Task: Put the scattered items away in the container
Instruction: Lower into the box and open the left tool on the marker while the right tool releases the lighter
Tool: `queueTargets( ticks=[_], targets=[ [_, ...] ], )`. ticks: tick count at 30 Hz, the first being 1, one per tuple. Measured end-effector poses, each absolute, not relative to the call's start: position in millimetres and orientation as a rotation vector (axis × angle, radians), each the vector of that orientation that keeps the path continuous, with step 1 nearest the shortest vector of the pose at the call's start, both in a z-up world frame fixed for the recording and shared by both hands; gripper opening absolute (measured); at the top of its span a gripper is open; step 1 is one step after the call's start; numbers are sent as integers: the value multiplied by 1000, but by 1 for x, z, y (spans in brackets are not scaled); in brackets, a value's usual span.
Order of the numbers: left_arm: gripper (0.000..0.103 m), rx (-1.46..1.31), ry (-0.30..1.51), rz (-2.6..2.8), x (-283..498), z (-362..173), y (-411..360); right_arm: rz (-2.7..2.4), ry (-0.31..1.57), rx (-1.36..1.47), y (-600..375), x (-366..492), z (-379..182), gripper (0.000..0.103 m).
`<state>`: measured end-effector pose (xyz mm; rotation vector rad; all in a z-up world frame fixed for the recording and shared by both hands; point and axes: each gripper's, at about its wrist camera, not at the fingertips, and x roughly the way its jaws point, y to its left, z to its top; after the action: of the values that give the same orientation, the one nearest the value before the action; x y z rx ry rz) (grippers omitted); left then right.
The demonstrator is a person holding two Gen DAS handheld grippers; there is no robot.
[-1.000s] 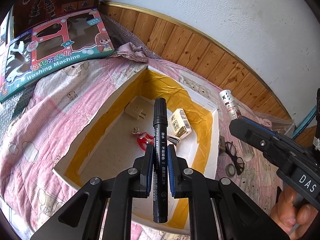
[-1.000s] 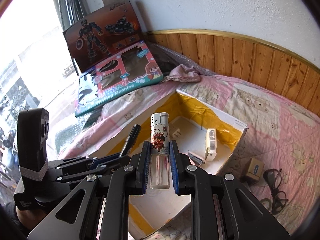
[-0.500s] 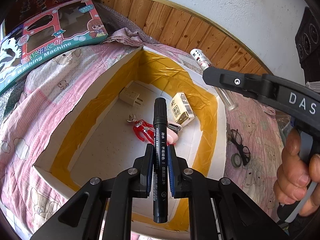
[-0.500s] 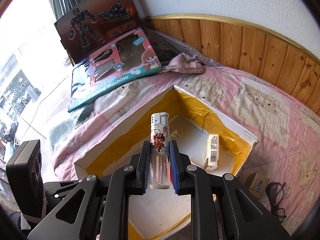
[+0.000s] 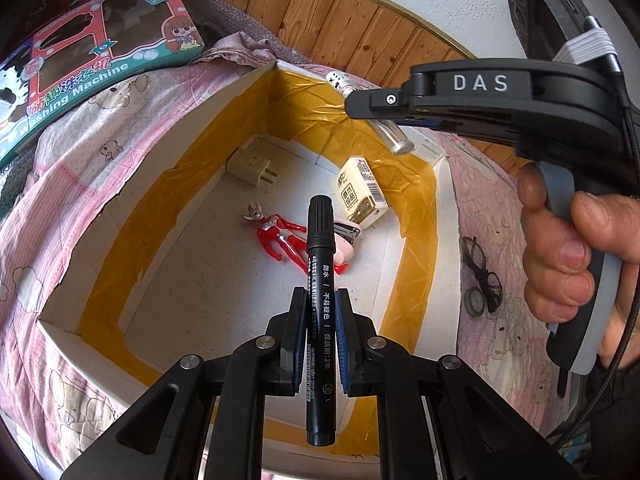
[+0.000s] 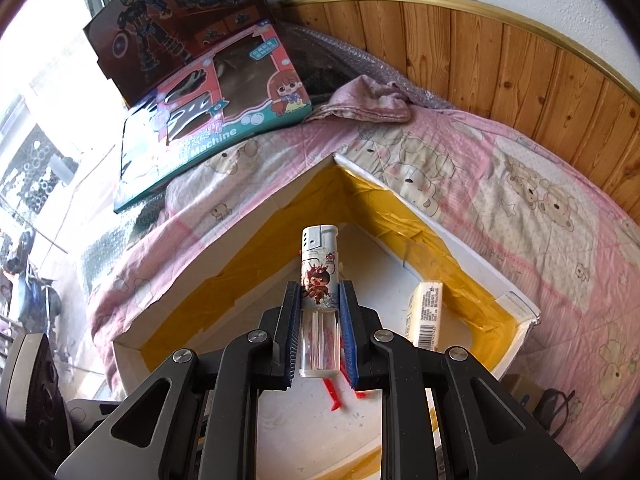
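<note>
Left wrist view: the left gripper [image 5: 321, 312] has its jaws clamped on a black marker [image 5: 320, 280], held lengthwise between the pads and poised over the open container [image 5: 448, 216], a white box lined with yellow tape that sits on the pink bed quilt [image 5: 80, 148]. From the right wrist view, the right gripper [image 6: 320, 320] has its jaws closed on a printed lighter [image 6: 320, 276], also above the box, near its back corner.

Already lying on the box floor are a red toy figure [image 5: 280, 232], a white plug adapter [image 5: 250, 164], a small carton [image 5: 362, 192] and a pink item partly hidden behind the marker.

Judging by this, the tidying is well along: several things are in, and two more are carried over the opening but not yet let go. Still out on the quilt to the right of the box are a pair of glasses [image 5: 480, 268] and a roll of tape [image 5: 476, 302], so at least those remain to be collected.
</note>
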<state>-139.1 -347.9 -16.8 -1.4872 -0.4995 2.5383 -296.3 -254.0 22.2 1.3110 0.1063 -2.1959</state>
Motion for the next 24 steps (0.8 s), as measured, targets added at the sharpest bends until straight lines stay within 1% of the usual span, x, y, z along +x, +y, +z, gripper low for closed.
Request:
queueTargets(
  ticks=[8,16,20,24],
  targets=[
    [14,-1594,-589,2555,-150,-30,-369,-2167,137,1399,-263,-317,2,19],
    [14,-1647,-610,2576,-159,-35,-378,-2128,63,1501,-265,-342,-16,19],
    [14,-1696,-710,2539,-160,-43,-386,-2115,39,1537,-266,-350,-24,19],
    [14,-1728,-763,2531,-163,-47,-387,-2094,16,1584,-266,-355,-35,19]
  ],
)
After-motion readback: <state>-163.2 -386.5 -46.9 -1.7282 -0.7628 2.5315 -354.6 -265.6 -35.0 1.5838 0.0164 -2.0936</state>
